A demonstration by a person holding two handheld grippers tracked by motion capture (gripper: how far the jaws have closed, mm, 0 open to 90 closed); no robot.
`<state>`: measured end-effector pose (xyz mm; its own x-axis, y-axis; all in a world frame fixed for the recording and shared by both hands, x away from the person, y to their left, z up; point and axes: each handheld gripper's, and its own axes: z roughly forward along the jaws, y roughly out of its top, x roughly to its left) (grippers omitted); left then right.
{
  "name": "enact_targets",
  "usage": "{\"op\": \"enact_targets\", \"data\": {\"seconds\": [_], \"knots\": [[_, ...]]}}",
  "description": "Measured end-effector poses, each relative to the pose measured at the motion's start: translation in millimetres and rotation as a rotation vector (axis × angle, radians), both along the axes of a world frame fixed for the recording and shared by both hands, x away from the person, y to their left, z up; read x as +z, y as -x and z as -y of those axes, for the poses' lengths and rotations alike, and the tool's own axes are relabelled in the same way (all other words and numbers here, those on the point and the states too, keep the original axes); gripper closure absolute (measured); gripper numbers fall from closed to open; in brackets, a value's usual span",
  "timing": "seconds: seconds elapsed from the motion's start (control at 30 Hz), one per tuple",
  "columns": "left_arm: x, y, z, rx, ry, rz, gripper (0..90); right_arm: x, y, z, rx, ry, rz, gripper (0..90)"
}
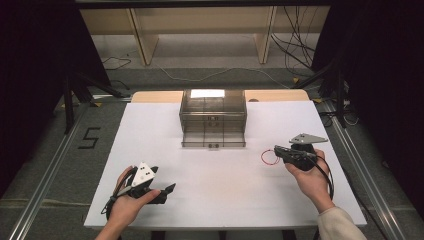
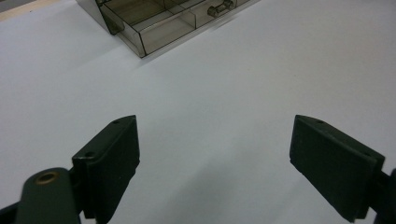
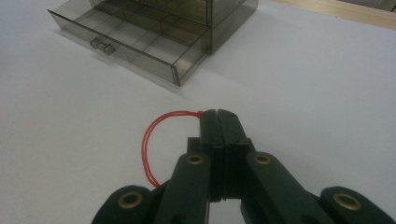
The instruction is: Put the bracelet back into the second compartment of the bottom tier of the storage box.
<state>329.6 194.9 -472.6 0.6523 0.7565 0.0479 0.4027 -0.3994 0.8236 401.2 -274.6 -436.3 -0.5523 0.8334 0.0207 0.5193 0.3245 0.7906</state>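
Observation:
A smoky clear drawer box (image 1: 213,116) stands at the table's far middle, its bottom drawer (image 1: 213,139) pulled out; the drawer (image 3: 126,46) looks empty, and its corner (image 2: 159,32) reaches into the left gripper view. My right gripper (image 1: 276,151) hovers right of the box, held by a hand, and is shut on a thin red loop (image 1: 269,158). That red loop (image 3: 156,140) curls out left of the closed right gripper (image 3: 218,113). My left gripper (image 1: 169,190) rests near the front left edge; in its own view the left gripper (image 2: 215,154) stands wide open over bare table.
The white table (image 1: 220,200) has a wooden strip along its back edge. Cables (image 1: 295,50) lie on the floor beyond it, near wooden shelf legs. Metal rails (image 1: 45,185) run along both sides of the table.

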Motion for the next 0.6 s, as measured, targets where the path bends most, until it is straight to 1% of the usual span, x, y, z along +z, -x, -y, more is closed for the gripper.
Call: {"op": "enact_targets", "data": {"seconds": [0.23, 0.6], "knots": [[-0.2, -0.8, 0.4, -0.002, 0.002, -0.004, 15.9, 2.3, -3.6, -7.5, 0.006, -0.001, 0.004, 90.0], [0.1, -0.3, -0.1, 0.0, 0.0, 0.0, 15.9, 5.9, -9.6, -21.2, 0.025, -0.001, 0.017, 90.0]]}}
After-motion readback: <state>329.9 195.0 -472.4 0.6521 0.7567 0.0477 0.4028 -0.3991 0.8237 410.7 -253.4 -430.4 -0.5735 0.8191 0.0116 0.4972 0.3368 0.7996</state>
